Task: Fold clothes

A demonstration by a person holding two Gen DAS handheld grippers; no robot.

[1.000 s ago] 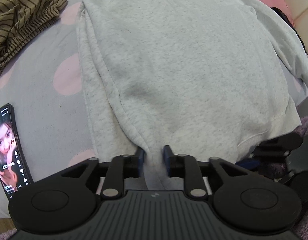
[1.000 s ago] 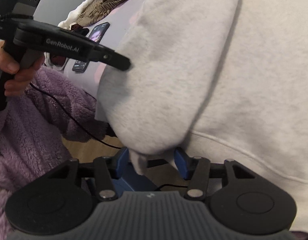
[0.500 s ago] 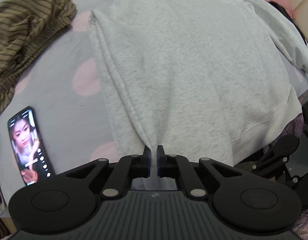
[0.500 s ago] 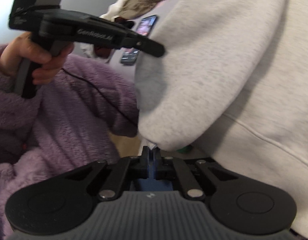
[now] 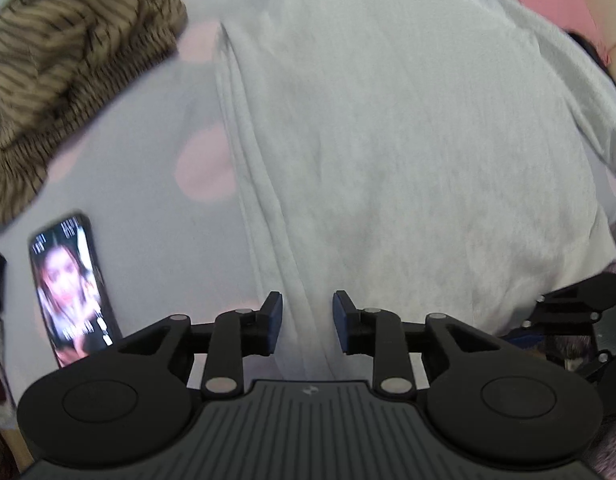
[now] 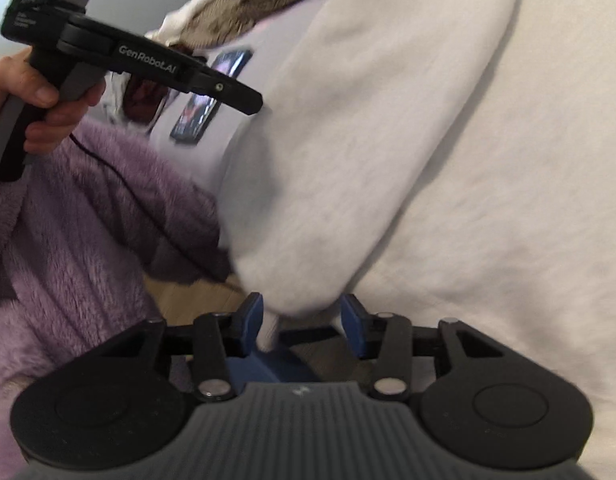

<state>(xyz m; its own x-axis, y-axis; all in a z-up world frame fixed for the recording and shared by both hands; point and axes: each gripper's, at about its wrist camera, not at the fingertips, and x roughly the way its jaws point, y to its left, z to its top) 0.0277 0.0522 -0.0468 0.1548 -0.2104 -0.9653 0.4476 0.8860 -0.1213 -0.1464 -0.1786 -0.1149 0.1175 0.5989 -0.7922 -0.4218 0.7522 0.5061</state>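
Grey sweatshirt [image 5: 408, 152] one, striped garment [image 5: 68, 64] one, phone [image 5: 72, 292] one.

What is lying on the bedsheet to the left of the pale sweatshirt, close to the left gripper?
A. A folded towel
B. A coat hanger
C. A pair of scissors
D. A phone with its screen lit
D: a phone lies flat on the spotted sheet, screen glowing, left of the sweatshirt and beside the left gripper.
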